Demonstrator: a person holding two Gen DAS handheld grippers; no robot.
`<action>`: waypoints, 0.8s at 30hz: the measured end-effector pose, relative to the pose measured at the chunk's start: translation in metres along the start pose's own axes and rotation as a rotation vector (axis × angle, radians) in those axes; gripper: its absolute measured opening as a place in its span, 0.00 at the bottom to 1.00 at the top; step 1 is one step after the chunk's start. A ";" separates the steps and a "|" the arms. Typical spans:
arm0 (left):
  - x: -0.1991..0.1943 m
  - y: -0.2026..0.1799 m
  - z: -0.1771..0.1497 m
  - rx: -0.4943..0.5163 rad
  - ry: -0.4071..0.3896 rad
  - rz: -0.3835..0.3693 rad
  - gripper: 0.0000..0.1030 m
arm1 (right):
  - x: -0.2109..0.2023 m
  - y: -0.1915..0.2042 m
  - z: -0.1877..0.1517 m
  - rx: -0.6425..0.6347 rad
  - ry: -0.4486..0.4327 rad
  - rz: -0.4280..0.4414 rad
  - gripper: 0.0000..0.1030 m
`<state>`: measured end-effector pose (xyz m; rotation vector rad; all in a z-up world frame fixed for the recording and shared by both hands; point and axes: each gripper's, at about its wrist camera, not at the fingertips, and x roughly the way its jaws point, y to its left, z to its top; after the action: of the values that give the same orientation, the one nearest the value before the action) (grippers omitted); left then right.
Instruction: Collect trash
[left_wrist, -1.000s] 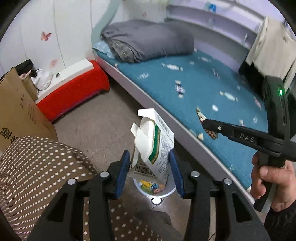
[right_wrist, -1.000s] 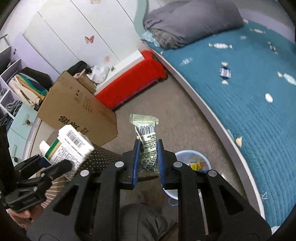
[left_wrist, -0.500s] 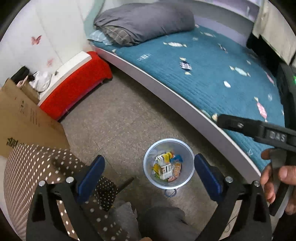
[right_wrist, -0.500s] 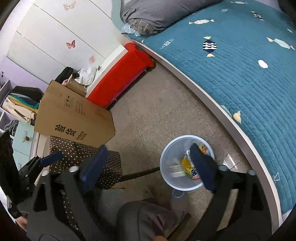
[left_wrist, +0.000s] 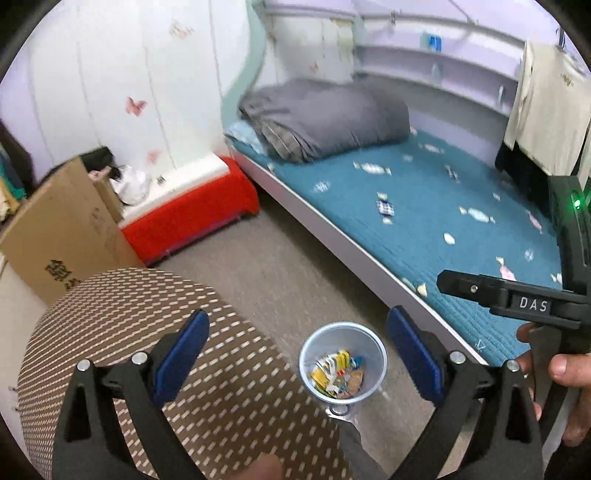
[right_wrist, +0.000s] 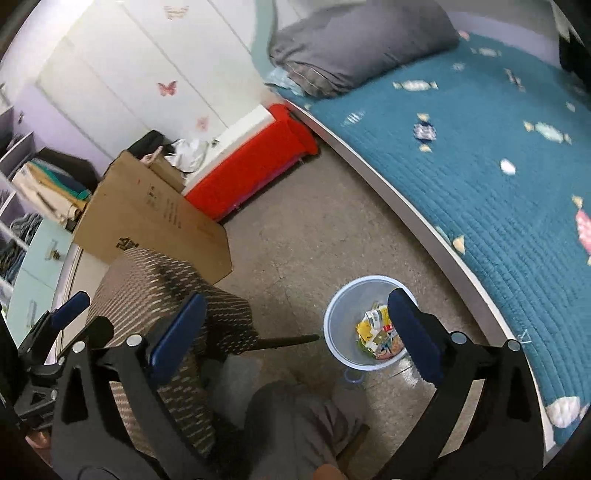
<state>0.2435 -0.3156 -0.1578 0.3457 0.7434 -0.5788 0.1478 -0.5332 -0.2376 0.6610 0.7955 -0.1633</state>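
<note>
Here, in the left wrist view, the left gripper (left_wrist: 297, 349) has its jaws spread wide and empty above the dotted brown stool (left_wrist: 147, 354); the small clear trash bin (left_wrist: 342, 363), full of wrappers (left_wrist: 338, 374), stands on the floor beside the teal bed (left_wrist: 443, 206). In the right wrist view, the right gripper (right_wrist: 295, 332) is likewise wide apart, holding nothing, one blue pad overlapping the bin; a cardboard box (right_wrist: 147, 218) leans behind the stool

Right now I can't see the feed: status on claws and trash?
Left claw open, empty. Right claw open, empty. Wrappers in the bin on the floor beside the bed. Nothing blocking the bin.
</note>
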 end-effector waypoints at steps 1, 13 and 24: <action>-0.013 0.003 -0.003 -0.008 -0.023 0.007 0.92 | -0.009 0.010 -0.002 -0.017 -0.009 -0.001 0.94; -0.167 0.028 -0.060 -0.104 -0.266 0.284 0.93 | -0.128 0.138 -0.062 -0.233 -0.189 0.024 0.94; -0.272 0.059 -0.107 -0.240 -0.375 0.408 0.94 | -0.198 0.214 -0.113 -0.401 -0.332 0.068 0.94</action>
<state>0.0607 -0.1164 -0.0314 0.1504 0.3579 -0.1554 0.0203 -0.3166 -0.0509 0.2694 0.4648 -0.0462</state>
